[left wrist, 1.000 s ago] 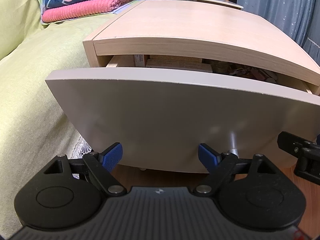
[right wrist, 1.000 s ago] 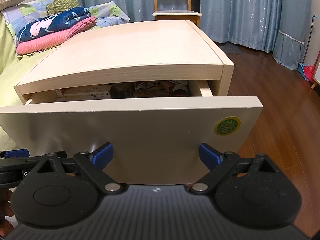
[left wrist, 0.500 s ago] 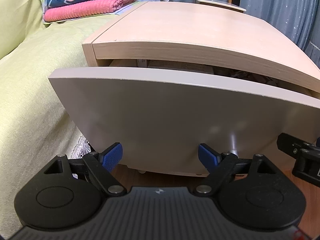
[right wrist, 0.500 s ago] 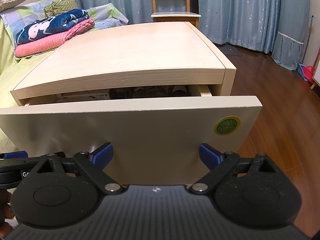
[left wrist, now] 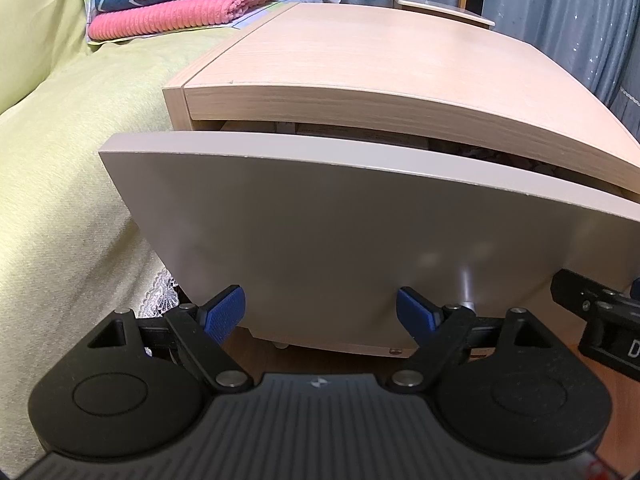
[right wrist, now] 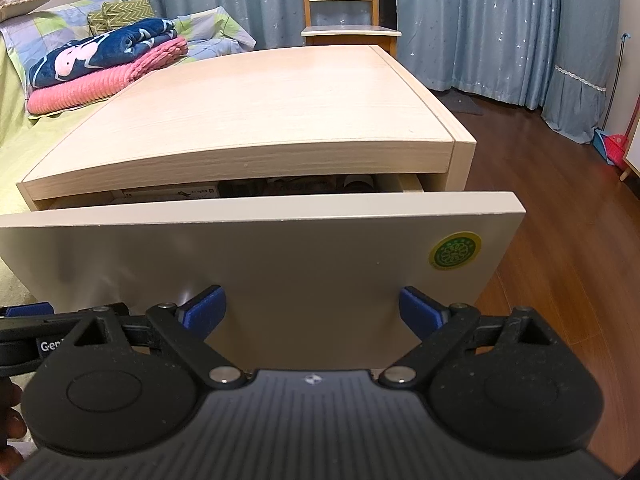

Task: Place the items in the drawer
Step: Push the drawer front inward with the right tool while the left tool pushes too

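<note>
A pale wooden cabinet [left wrist: 400, 76] [right wrist: 256, 120] has its grey-fronted drawer [left wrist: 340, 248] [right wrist: 248, 276] pulled out only a narrow gap. Boxes and small items [right wrist: 172, 193] show through the gap under the top. My left gripper [left wrist: 320, 314] is open, its blue pads right at the lower left of the drawer front, nothing between them. My right gripper [right wrist: 312, 312] is open too, against the lower right of the front, under a round green sticker [right wrist: 454, 251]. Each gripper shows at the edge of the other's view.
A yellow-green bedspread [left wrist: 72, 168] lies left of the cabinet, with folded pink and navy blankets [right wrist: 104, 68] behind it. A chair [right wrist: 340, 4] and blue curtains [right wrist: 480, 20] stand beyond. Wooden floor [right wrist: 560, 208] stretches to the right.
The drawer has slid inward; the gap showing its contents has narrowed. Both grippers moved forward with the drawer front and stayed open.
</note>
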### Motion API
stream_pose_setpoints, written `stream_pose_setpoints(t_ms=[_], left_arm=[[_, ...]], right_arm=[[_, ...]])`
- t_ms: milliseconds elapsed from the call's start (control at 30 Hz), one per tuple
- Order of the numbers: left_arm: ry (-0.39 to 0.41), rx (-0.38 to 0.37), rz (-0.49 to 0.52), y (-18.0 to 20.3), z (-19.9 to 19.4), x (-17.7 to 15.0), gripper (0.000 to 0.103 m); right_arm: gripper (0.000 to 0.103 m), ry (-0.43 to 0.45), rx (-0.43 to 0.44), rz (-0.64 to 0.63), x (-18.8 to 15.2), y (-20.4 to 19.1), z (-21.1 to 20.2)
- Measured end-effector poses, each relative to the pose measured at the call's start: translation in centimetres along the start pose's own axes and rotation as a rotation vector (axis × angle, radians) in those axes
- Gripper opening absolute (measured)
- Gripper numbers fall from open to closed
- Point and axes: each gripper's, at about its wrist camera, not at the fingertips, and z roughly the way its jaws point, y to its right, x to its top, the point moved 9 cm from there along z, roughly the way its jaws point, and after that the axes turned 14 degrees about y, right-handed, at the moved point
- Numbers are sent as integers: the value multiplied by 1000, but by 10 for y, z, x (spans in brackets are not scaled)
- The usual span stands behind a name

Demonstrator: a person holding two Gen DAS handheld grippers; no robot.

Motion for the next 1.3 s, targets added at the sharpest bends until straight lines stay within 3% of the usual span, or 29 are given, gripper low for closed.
stream_pose_setpoints(t_ms=[1300], left_arm=[[-2,2,-15,-1,14,8,85]], right_arm=[[95,5,-4,5,4,3,9]])
